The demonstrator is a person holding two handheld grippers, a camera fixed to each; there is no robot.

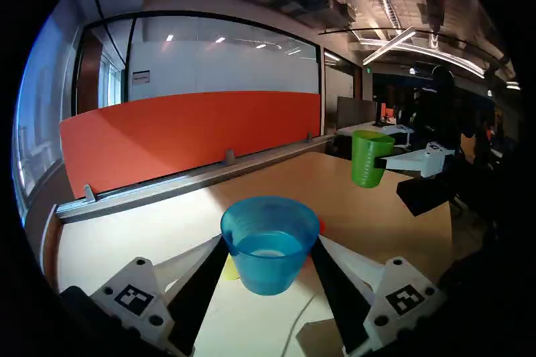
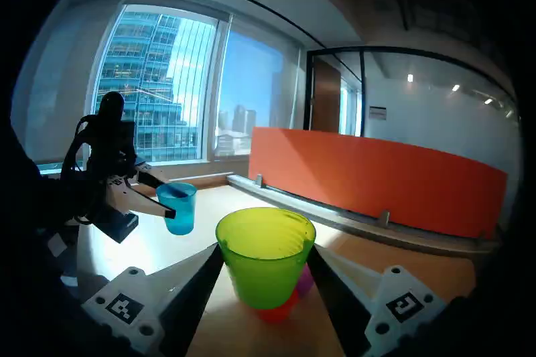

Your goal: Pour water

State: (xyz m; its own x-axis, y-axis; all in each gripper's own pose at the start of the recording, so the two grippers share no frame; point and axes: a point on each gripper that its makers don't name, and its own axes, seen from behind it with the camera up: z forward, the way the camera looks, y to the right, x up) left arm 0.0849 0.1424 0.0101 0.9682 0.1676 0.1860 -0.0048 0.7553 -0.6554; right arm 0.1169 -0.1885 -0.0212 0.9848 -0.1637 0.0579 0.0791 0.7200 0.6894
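One: Both cups look lifted off the desk (image 1: 375, 213). Where does the pour stand?

Two: Not yet begun, I'd judge. The left gripper (image 1: 270, 250) pinches the blue cup (image 1: 270, 244) between both fingers. The cup is upright, and a pale water line shows in its lower part.

One: And the receiving one?

Two: The green cup (image 2: 266, 260) is clamped between the two fingers of the right gripper (image 2: 266, 256), upright too, mouth towards the camera. I see no clear water level in it, though its translucent wall makes that hard to settle.

One: How do the two stand to each other?

Two: Well apart. In the right gripper view the blue cup hangs off to the left, in front of the window (image 2: 167, 89). In the left gripper view the green one is off to the right, past the end of the orange partition (image 1: 187, 129). Neither rim is tilted.

One: What's left, then?

Two: Nearly all of it, I think. The blue rim has to come over the green mouth, tip, let the water run, then level again. A small red object (image 2: 276, 315) lies just under the green cup; whether they touch I cannot tell.
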